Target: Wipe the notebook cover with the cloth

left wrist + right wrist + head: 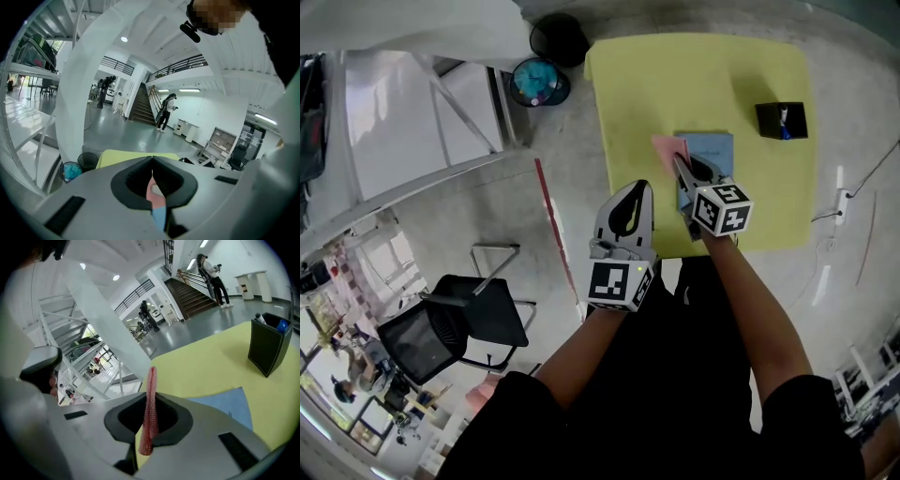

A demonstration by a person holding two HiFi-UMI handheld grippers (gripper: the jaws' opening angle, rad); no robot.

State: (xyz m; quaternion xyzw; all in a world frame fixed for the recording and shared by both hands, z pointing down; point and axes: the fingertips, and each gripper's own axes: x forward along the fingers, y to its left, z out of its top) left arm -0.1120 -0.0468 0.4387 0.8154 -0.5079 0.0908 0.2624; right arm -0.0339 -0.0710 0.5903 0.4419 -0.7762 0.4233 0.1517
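A blue notebook [711,150] lies on the yellow table [694,75], near its front edge. A pink cloth [667,149] hangs over the notebook's left edge. My right gripper [679,163] is shut on the cloth; in the right gripper view the cloth [150,413] stands up between the closed jaws, with the notebook [227,405] just beyond on the right. My left gripper [641,187] hovers at the table's front left corner, shut and holding nothing. Through the slit between its jaws, the left gripper view shows the cloth [153,192] and the notebook [159,216].
A black pen holder [782,120] stands on the table's right side, also in the right gripper view [268,344]. Two bins [540,82] sit on the floor off the table's far left corner. A black chair [455,323] stands to my left. A cable [839,211] runs along the floor at right.
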